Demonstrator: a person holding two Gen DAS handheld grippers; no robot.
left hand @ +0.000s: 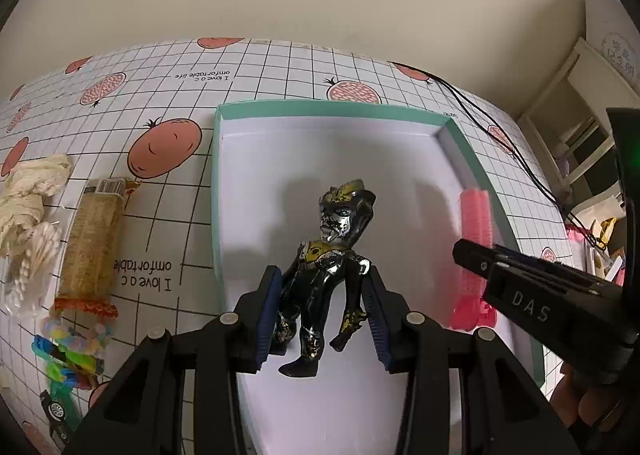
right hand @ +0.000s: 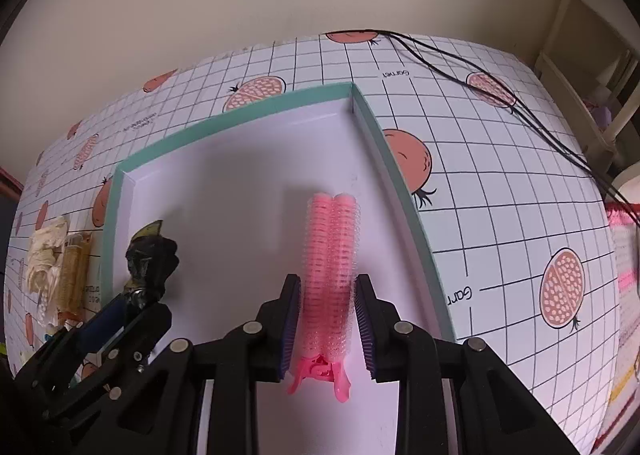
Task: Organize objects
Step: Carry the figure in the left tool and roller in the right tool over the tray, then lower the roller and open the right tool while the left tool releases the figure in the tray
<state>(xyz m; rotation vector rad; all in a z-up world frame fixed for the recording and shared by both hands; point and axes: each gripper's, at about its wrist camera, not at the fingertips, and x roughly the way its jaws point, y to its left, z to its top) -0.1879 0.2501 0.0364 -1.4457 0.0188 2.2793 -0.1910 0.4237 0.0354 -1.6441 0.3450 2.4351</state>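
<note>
Table [left hand: 280, 67]: several items wait at left, outside box — cotton swab bag [left hand: 30, 271], biscuit pack [left hand: 90, 239], colourful clips [left hand: 72, 351].

Teal box [left hand: 218, 191]: holds two items.

Left tongs [left hand: 322, 315]: part-open around toy figure [left hand: 332, 267], contact unclear.

Right tongs [right hand: 328, 323]: bracket pink hair-roller clip [right hand: 330, 275] near right wall, grip unclear.

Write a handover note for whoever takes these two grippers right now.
Left gripper: jaws around the black, silver and gold plastic toy figure in the teal-rimmed white box; contact unclear.
Right gripper: jaws astride the pink bristly hair-roller clip by the box's right wall; a gap shows on both sides.
Done: figure and clip are over or in the box.
Left: cream cloth, tan mesh-wrapped roll, colourful clips and toy car on the tablecloth, left of the box.
</note>
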